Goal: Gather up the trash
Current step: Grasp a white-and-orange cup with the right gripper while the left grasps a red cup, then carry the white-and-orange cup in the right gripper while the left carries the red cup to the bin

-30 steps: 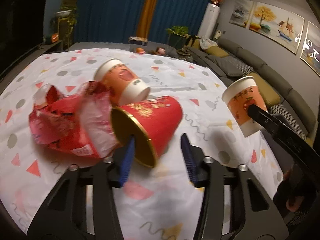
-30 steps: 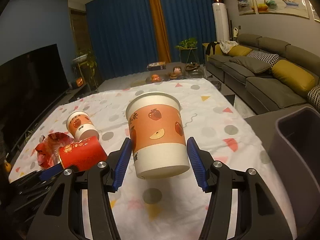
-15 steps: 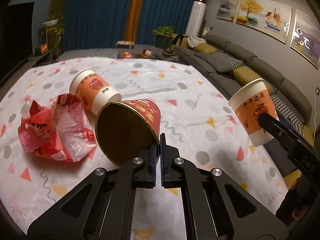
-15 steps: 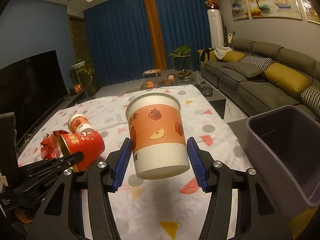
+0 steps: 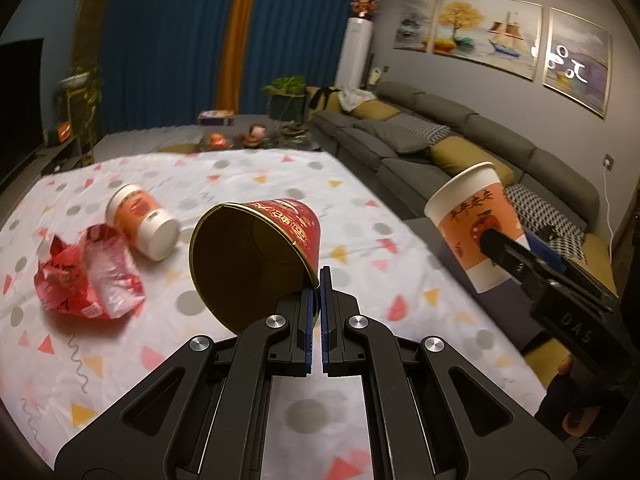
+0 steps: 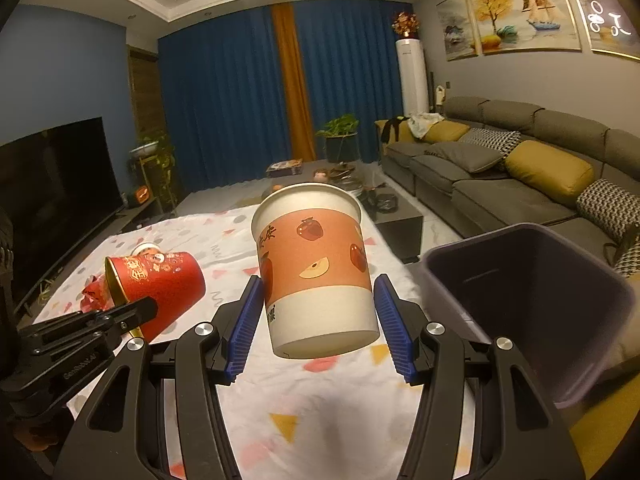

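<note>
My left gripper (image 5: 318, 280) is shut on the rim of a red paper cup (image 5: 256, 256), which hangs above the table with its gold mouth toward the camera. The right wrist view shows the same red cup (image 6: 160, 284) at lower left. My right gripper (image 6: 318, 312) is shut on an orange and white paper cup (image 6: 316, 272), held upright in the air; the left wrist view has that cup (image 5: 476, 224) at the right. A dark purple bin (image 6: 528, 300) stands open just right of the held cup.
On the patterned tablecloth (image 5: 260, 176) lie a second orange cup (image 5: 142, 222) on its side and a crumpled red wrapper (image 5: 86, 278). A grey sofa (image 6: 520, 176) runs along the right. A dark television (image 6: 52, 200) stands at the left.
The left gripper closed on the red cup's rim and lifted it off the table. Both hands rose and moved right, and the bin came fully into the right wrist view.
</note>
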Tool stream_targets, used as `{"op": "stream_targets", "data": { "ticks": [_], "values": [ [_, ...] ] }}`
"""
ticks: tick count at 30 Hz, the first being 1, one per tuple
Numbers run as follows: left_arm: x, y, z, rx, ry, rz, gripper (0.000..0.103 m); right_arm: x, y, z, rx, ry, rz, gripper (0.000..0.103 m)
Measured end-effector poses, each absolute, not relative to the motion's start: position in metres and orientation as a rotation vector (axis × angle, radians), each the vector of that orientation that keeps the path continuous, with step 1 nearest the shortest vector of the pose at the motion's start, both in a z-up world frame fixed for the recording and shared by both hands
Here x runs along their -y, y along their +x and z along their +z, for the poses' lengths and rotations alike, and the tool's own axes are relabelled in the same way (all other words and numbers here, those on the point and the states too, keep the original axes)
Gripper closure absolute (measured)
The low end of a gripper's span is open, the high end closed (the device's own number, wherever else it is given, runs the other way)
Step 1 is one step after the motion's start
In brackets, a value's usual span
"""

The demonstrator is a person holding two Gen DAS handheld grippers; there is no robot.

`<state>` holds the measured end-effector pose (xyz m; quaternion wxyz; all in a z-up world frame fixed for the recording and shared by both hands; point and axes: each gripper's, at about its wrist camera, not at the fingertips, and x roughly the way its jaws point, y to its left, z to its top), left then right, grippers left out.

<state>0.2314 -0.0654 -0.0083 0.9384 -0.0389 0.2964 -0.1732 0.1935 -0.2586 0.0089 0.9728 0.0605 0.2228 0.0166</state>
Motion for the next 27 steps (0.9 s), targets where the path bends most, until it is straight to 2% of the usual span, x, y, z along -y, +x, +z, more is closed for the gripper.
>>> {"op": "stream_targets", "data": {
  "ticks": [27],
  "values": [
    [0.254,0.222,0.012,-0.567,0.02,-0.67,0.101,0.402,0.143,0.011,-0.392,0.185,-0.277,0.047]
  ]
}}
